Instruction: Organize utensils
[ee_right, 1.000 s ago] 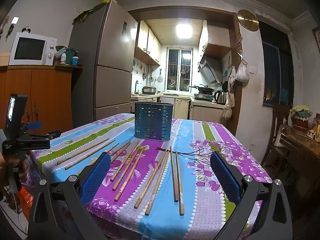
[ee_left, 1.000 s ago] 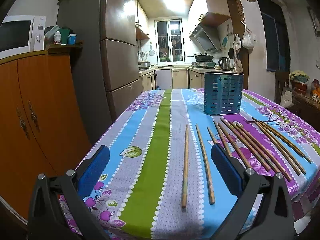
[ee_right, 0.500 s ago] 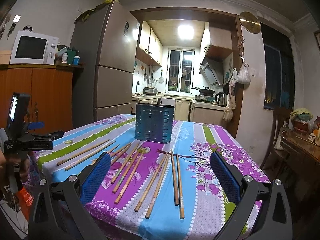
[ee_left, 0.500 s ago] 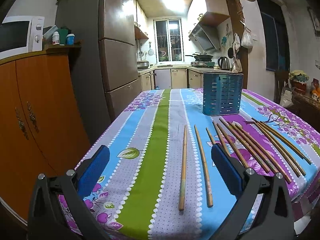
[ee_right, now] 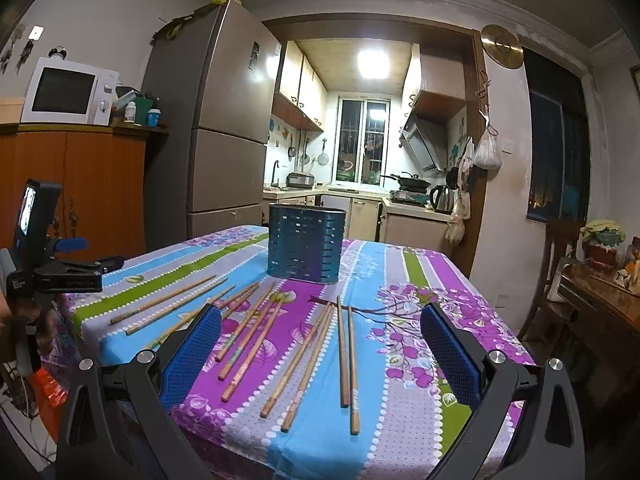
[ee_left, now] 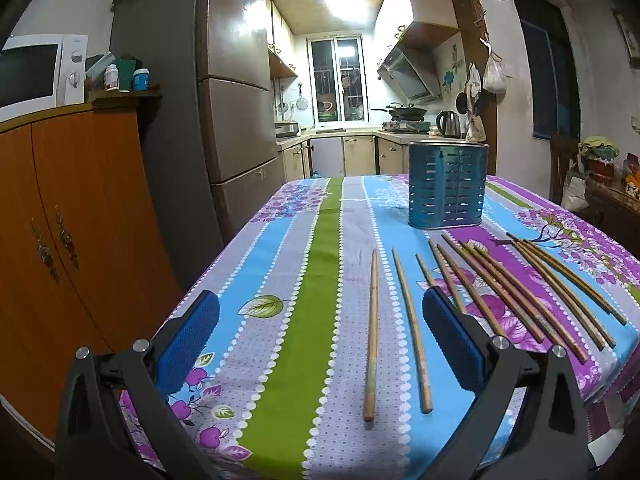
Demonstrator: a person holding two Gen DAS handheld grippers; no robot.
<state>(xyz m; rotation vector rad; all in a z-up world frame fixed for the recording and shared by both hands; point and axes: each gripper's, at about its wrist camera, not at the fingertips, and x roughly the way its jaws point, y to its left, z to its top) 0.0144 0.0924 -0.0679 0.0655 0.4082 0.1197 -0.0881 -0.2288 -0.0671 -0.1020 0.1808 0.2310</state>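
Several wooden chopsticks (ee_left: pixel 496 280) (ee_right: pixel 280 344) lie spread in a row across the flowered tablecloth. Behind them stands a blue slotted utensil holder (ee_left: pixel 447 186) (ee_right: pixel 306 244), upright and with nothing visible sticking out. My left gripper (ee_left: pixel 320 316) hovers open near the table's front left corner, its blue pads either side of the two leftmost chopsticks (ee_left: pixel 372 332). My right gripper (ee_right: pixel 320 328) hangs open above the front edge, framing the right-hand chopsticks (ee_right: pixel 346 356). Neither holds anything. The left gripper also shows at the left of the right wrist view (ee_right: pixel 108 266).
The table (ee_left: pixel 288 360) (ee_right: pixel 412 408) has a striped cloth hanging over its edges. An orange cabinet (ee_left: pixel 72 240) with a microwave and a tall fridge (ee_left: pixel 224 120) stand to the left. A wooden side table (ee_right: pixel 600 304) and chair sit at right. A person's hand (ee_right: pixel 12 324) holds the left gripper's handle.
Both grippers have drifted slightly lower and closer to the table; the chopsticks and holder have not moved. Both grippers stay open.
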